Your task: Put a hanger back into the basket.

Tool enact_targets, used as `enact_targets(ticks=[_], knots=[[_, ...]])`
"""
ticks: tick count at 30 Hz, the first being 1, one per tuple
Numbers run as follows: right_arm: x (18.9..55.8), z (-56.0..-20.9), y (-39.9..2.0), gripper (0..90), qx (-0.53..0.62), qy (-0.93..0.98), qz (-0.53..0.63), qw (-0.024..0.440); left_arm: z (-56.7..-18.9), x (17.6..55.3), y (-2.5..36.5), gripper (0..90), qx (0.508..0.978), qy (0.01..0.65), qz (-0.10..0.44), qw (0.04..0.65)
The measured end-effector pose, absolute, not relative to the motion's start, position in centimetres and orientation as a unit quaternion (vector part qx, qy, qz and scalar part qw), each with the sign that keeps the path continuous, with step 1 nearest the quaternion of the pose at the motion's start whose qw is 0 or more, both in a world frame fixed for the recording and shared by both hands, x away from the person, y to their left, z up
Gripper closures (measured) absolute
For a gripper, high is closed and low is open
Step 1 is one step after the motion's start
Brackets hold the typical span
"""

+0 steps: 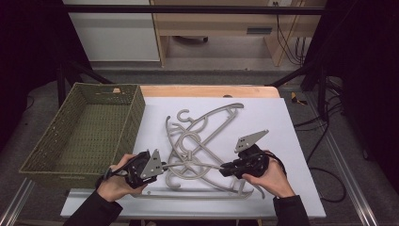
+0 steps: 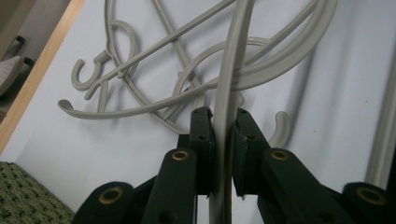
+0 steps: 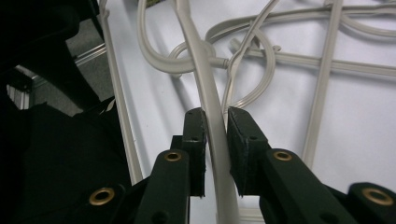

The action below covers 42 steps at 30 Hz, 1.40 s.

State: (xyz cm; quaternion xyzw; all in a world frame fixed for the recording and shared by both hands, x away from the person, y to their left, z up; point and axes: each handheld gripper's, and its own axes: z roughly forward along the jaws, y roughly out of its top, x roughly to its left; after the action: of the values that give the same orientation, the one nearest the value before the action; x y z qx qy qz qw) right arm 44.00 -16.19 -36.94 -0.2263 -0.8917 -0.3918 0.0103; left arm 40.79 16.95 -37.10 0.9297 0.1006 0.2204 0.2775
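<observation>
Item: one olive-green woven rectangular basket (image 1: 84, 129), empty, at the left of the counter (image 1: 291, 141), which is topped with a pale sheet.

Item: your left tongs (image 1: 164, 165), clenched on one arm of a beige plastic hanger (image 1: 193, 165); in the left gripper view the arm (image 2: 227, 107) sits pinched between both pads.

Item: heap of beige plastic clothes hangers (image 1: 202, 132), mid-counter, right of the basket. You can count about four, perhaps five; the overlaps prevent a firm tally.

Item: your right tongs (image 1: 225, 168), clamped on the same hanger's other arm (image 3: 212, 116).

Hazards: the hooks and arms interlock, so lifting the held hanger may drag its neighbours along or off the counter's near edge. Pulling your two hands apart or twisting could bend or snap the thin arm. Smooth plastic may slide through the pads.
</observation>
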Motion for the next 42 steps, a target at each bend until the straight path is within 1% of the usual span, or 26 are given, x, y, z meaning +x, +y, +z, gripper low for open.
enact_targets(ticks=[2,7,11,14,15,16,17,19,21,22,23,27,28,31,33,42], knots=[[44.0,-36.9,-16.4,75.8,-0.229,-0.888,-0.399,0.010,-37.1,40.7,17.0,80.8,0.929,0.100,0.221,0.279],[43.9,-36.6,-16.9,69.3,-0.245,-0.876,-0.414,-0.016,-37.1,40.4,17.1,81.3,0.924,0.113,0.216,0.294],[43.8,-36.4,-17.5,58.4,-0.255,-0.862,-0.437,-0.034,-37.1,40.4,17.3,81.4,0.916,0.136,0.216,0.309],[43.7,-36.3,-17.9,49.8,-0.268,-0.846,-0.456,-0.062,-37.1,40.5,17.4,81.4,0.913,0.150,0.217,0.310],[43.7,-36.4,-18.0,45.4,-0.270,-0.842,-0.461,-0.074,-37.1,40.5,17.5,81.4,0.912,0.156,0.217,0.311],[43.7,-36.4,-18.0,45.4,-0.270,-0.842,-0.461,-0.074,-37.1,40.5,17.5,81.4,0.912,0.156,0.217,0.311],[43.7,-36.4,-18.3,38.6,-0.282,-0.829,-0.473,-0.098,-37.1,40.5,17.5,81.4,0.910,0.164,0.220,0.310],[43.6,-36.4,-18.6,31.3,-0.294,-0.815,-0.485,-0.120,-37.2,40.6,17.5,81.4,0.909,0.171,0.222,0.307],[43.6,-36.4,-19.0,29.3,-0.302,-0.801,-0.498,-0.137,-37.3,40.7,17.5,81.4,0.909,0.176,0.224,0.305],[43.6,-36.4,-19.0,29.3,-0.302,-0.801,-0.498,-0.137,-37.3,40.7,17.5,81.4,0.909,0.176,0.224,0.305],[43.4,-36.3,-19.4,21.9,-0.310,-0.786,-0.511,-0.156,-37.3,40.7,17.5,81.4,0.909,0.179,0.223,0.304],[43.0,-36.3,-20.2,13.6,-0.325,-0.768,-0.520,-0.187,-37.2,40.9,17.7,81.4,0.910,0.184,0.223,0.298],[42.9,-36.3,-20.4,12.6,-0.331,-0.764,-0.519,-0.193,-37.3,40.8,17.7,81.4,0.905,0.193,0.222,0.307],[42.4,-36.4,-21.2,10.1,-0.342,-0.753,-0.521,-0.210,-37.0,40.9,18.0,81.5,0.905,0.196,0.225,0.303],[42.0,-36.5,-21.9,8.9,-0.350,-0.745,-0.525,-0.217,-36.6,40.8,18.3,81.4,0.898,0.210,0.233,0.309],[40.4,-37.3,-24.9,4.4,-0.384,-0.719,-0.530,-0.236,-35.2,40.8,18.7,81.4,0.879,0.246,0.253,0.320]])
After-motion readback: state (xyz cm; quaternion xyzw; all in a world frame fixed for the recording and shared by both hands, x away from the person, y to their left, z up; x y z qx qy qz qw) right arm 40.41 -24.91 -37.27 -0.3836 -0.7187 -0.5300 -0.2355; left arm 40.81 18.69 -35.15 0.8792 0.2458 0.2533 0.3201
